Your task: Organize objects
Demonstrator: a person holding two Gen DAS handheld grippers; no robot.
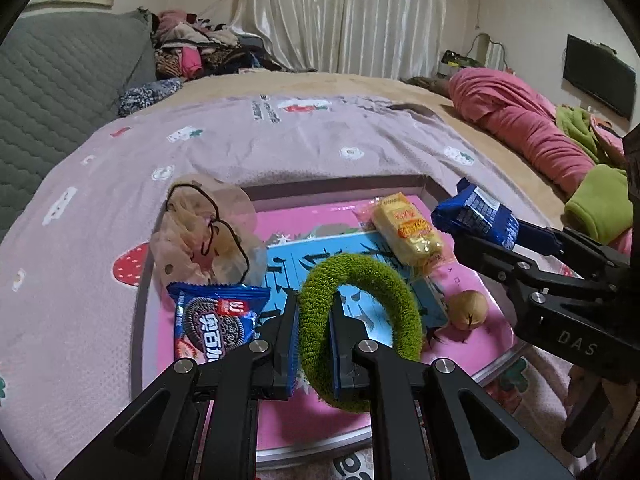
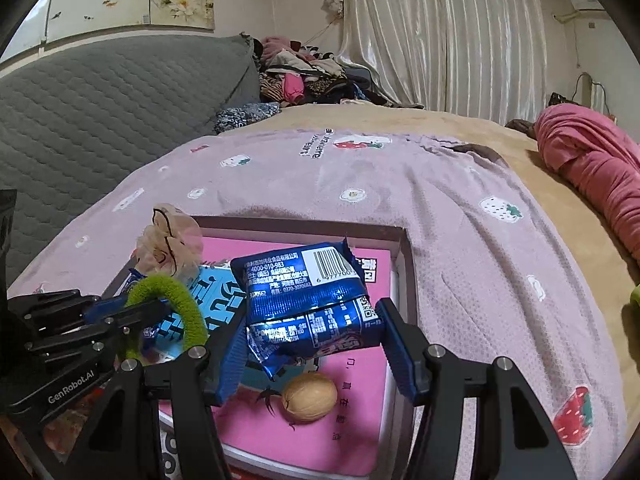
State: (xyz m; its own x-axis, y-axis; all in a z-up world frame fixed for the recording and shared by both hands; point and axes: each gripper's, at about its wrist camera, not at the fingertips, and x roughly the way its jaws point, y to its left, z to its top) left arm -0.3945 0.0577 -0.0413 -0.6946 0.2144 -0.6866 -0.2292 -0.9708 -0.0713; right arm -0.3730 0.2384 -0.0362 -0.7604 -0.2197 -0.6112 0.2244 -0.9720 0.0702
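A pink-bottomed tray [image 1: 320, 190] lies on the lilac strawberry blanket. My left gripper [image 1: 316, 308] is shut on a fuzzy green scrunchie [image 1: 384, 276], which hangs just above the tray's near part. On the tray lie a blue cookie packet [image 1: 216, 320], a yellow snack packet [image 1: 408, 228], a walnut [image 1: 468, 310] and a pale frilly scrunchie with a black hair tie [image 1: 200, 236]. My right gripper [image 2: 312, 316] is shut on a second blue cookie packet [image 2: 304, 292], held above the tray with the walnut [image 2: 310, 398] below it. The left gripper [image 2: 156, 308] with the green scrunchie [image 2: 176, 300] shows at the left.
A blue printed card [image 1: 312, 264] lies flat on the tray floor. The blanket [image 2: 460, 240] spreads over a tan bed. A grey quilted headboard [image 1: 60, 92] is at left, a clothes pile [image 1: 192, 48] behind, pink bedding [image 1: 520, 120] and a green cloth [image 1: 596, 204] at right.
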